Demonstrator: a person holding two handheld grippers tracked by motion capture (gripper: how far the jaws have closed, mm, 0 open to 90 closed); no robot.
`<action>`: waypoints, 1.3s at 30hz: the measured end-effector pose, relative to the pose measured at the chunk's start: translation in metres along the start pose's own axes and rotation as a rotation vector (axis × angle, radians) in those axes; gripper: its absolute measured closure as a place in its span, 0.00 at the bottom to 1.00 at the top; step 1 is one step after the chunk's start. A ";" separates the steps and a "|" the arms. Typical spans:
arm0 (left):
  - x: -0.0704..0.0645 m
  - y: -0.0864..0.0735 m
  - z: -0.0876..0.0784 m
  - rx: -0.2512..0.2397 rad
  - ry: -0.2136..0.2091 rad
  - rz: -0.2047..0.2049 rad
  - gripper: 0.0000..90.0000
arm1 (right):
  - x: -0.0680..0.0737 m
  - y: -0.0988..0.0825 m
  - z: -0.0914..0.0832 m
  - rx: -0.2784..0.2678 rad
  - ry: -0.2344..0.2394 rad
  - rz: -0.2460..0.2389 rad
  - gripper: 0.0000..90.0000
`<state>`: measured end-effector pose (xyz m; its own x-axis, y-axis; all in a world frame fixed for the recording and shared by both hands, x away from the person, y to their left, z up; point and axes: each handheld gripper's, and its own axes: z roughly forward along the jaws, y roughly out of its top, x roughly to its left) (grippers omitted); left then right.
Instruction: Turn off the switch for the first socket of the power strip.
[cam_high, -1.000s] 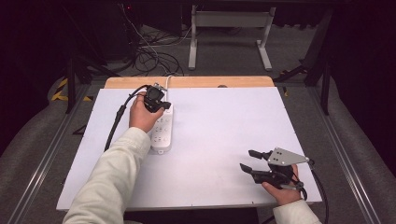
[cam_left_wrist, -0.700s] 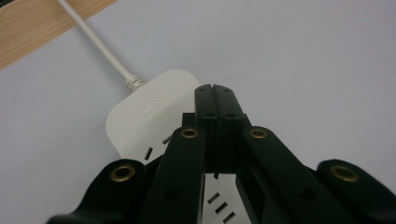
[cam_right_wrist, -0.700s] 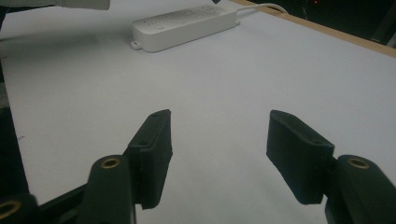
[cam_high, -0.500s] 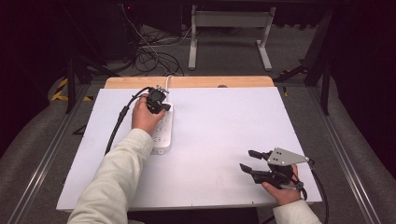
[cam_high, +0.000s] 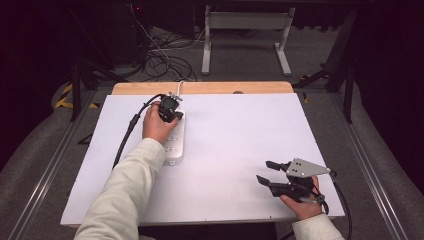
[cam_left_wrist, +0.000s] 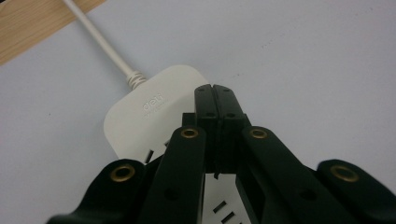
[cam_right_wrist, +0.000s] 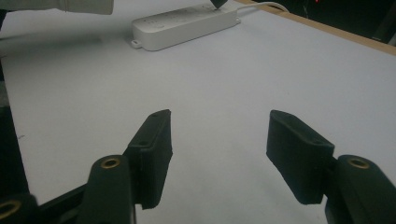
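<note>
A white power strip lies lengthwise on the left part of the white tabletop. My left gripper is shut, its jaws pressed together with nothing between them, pointing down at the strip's far end. In the left gripper view the closed tips sit just over the strip's rounded end near its white cord. My right gripper rests near the front right of the table, open and empty. Its two pads stand wide apart over bare tabletop, with the strip farther off.
The strip's cord runs off over the wooden far edge of the table. A black cable trails from the left gripper along the table's left side. Cables and a metal stand are on the floor beyond.
</note>
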<state>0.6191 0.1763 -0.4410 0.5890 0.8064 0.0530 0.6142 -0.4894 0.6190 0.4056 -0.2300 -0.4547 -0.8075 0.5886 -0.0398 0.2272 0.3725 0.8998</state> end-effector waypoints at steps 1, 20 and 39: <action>0.000 0.000 0.000 0.001 0.000 -0.003 1.00 | 0.000 0.000 0.000 0.000 0.000 -0.001 0.46; 0.002 -0.003 0.005 -0.023 -0.001 0.001 1.00 | 0.000 0.000 -0.001 -0.002 0.003 -0.002 0.46; 0.007 -0.012 0.005 -0.081 -0.030 -0.072 1.00 | 0.001 0.000 -0.001 0.002 0.006 -0.007 0.46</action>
<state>0.6185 0.1860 -0.4525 0.5614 0.8274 -0.0169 0.6117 -0.4011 0.6819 0.4046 -0.2299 -0.4547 -0.8125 0.5813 -0.0435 0.2222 0.3779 0.8988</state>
